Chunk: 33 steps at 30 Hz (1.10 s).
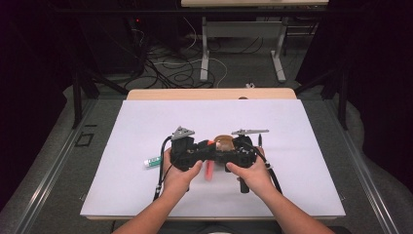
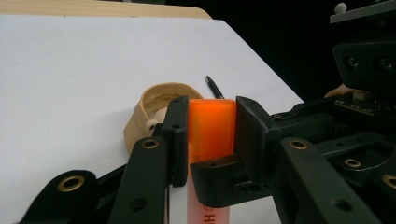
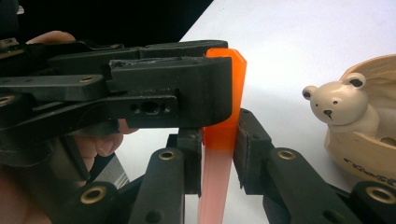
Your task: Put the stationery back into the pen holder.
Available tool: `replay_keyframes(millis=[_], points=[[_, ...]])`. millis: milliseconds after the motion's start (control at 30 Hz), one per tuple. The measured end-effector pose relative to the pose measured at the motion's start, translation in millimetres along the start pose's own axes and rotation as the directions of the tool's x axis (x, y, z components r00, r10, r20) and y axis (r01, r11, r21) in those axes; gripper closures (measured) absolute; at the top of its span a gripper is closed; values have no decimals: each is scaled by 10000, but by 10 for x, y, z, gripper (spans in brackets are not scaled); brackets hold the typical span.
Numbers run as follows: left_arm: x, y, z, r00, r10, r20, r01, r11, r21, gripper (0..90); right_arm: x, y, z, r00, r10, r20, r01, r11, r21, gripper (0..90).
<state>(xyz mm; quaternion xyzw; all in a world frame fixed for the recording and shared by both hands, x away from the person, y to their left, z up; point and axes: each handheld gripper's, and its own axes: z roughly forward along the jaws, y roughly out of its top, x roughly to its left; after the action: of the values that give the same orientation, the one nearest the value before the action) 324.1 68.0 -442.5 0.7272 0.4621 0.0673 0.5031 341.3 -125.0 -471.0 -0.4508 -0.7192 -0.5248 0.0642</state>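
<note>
Both tools clamp orange marker (image 2: 211, 135); right tool (image 3: 219, 140) view adds bear figurine (image 3: 343, 105).

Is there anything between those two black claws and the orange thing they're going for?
Nothing visible. Both grippers already have the orange marker: the left gripper clamps its cap, the right gripper grips just below. The bear holder sits apart, beside them.

Both forearms enter from the bottom of the frame; the left gripper (image 1: 187, 148) and right gripper (image 1: 238, 151) meet at centre, jaws closed together.
</note>
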Motion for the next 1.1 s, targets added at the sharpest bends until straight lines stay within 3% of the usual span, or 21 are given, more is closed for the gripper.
replay_keyframes(millis=[167,467,900,1100], points=[[2,1,-12,10000,-38,-9,38,9999,-100,658,0,1,-3,10000,41,15,-41,10000,-67,748],[40,31,-60,9994,-335,-49,333,9987,-378,566,-22,-2,-12,10000,95,-5,-95,9999,-90,748],[117,134,-149,9978,-660,7,659,9960,-604,485,-61,39,-85,9999,-44,-91,39,9980,-626,748],[155,166,-176,9984,-368,-433,328,9955,-889,423,-74,87,-148,10000,-61,5,62,9937,-1123,748]])
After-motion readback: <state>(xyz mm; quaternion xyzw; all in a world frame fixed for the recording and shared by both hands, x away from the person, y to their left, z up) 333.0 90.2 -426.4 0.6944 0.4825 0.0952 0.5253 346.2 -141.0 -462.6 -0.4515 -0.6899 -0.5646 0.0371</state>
